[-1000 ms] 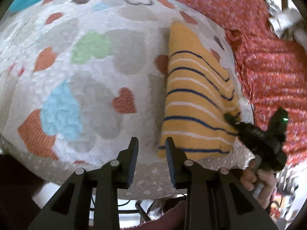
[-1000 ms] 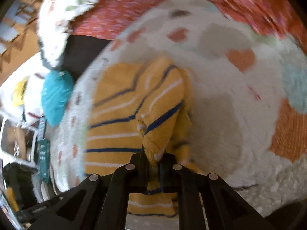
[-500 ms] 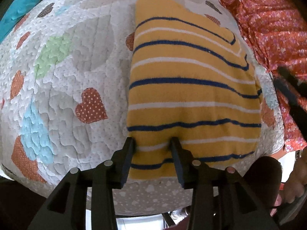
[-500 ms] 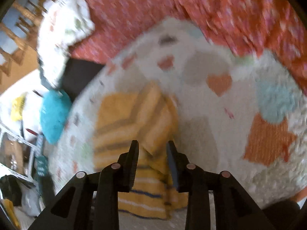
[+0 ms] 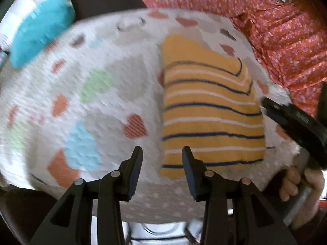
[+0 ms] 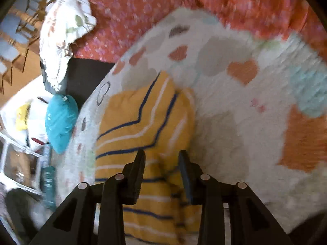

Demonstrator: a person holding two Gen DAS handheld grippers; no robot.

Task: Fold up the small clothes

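While its jaws have just been opening, the right gripper (image 6: pixel 161 161) hovers part-open and empty over the folded yellow striped garment (image 6: pixel 143 126). Also part-open and empty, the left gripper (image 5: pixel 161 157) hangs at the garment's near left corner on the heart-patterned quilt (image 5: pixel 98 106).

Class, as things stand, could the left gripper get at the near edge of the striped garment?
Probably yes: the left gripper is open, and the striped garment lies flat just ahead with nothing between.

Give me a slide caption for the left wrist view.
Left gripper open above the heart quilt, folded striped garment lying flat, right gripper alongside.
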